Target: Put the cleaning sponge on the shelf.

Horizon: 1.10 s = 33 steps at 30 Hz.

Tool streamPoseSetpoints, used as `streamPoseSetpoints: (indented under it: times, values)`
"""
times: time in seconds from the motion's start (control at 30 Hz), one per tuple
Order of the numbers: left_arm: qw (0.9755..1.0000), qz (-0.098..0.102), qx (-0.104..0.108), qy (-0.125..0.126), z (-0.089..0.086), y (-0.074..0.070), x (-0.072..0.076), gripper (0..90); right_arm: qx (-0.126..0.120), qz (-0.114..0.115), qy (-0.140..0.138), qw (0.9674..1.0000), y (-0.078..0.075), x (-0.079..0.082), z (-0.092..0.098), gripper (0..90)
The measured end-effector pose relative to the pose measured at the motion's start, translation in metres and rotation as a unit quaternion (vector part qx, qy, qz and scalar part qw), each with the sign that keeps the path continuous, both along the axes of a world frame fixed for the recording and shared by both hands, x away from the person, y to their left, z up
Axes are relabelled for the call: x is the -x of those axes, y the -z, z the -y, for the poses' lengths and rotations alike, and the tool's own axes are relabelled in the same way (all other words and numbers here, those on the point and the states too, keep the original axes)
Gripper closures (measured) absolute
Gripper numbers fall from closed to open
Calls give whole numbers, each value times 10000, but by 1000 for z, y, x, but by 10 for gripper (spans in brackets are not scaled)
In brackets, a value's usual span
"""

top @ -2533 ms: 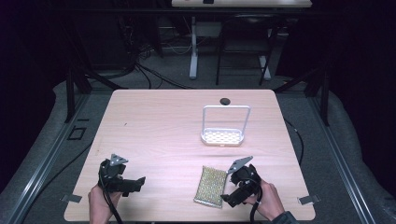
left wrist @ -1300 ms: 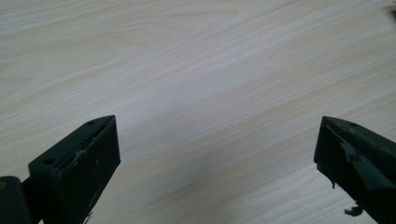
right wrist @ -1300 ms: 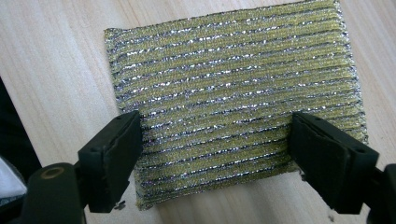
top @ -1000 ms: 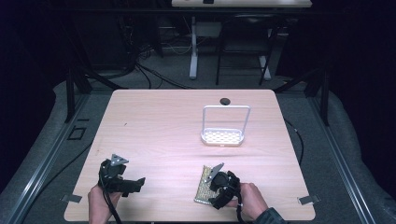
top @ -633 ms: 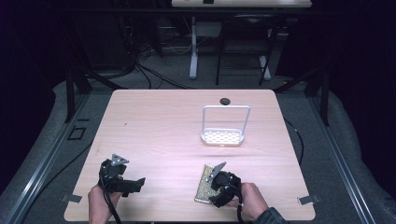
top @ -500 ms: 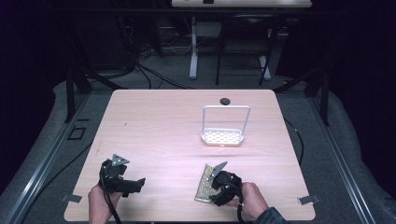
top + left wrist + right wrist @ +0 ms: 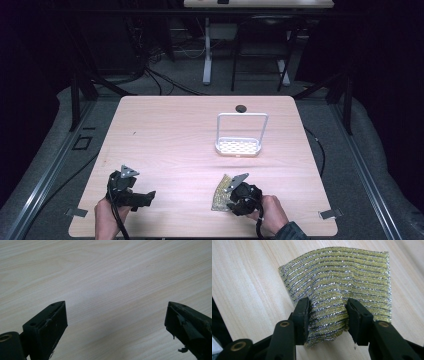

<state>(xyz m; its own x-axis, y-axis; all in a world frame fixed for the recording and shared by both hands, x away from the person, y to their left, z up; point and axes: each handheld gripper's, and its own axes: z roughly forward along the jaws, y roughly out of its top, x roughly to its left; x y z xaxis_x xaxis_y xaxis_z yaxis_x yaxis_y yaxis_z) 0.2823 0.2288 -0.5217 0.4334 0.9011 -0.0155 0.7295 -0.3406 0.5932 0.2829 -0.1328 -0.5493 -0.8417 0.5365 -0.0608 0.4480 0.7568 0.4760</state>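
Observation:
A gold and silver glittery scouring pad (image 7: 218,192) lies on the wooden table (image 7: 175,140) near its front edge. My right gripper (image 7: 229,202) is on the pad's near end. In the right gripper view its jaws have just been closing, and the right gripper (image 7: 328,306) is shut on the pad (image 7: 342,277), whose near part bunches up between the two pads. My left gripper (image 7: 148,196) rests at the front left, held by a hand. In its own view the left gripper (image 7: 116,315) stands wide open over bare wood.
A white wire rack (image 7: 239,147) with a tall handle stands behind the pad, right of centre. A small black round object (image 7: 241,107) lies near the table's far edge. Dark floor, cables and table legs surround the table.
The right hand has moved left from beside the pad onto its near end, and the pad's near end now bunches up in the jaws. The left hand has kept still.

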Motion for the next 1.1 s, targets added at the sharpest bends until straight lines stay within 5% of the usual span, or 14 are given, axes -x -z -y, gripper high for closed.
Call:
streamPoseSetpoints:
  times: [0.53,1.1]
  values:
    - [10000,26,-36,79,1,0,0,50,-38,454,204,9988,-19,-1,9,565]
    - [9999,59,-48,142,4,0,0,51,-282,720,787,9939,-35,-18,32,559]
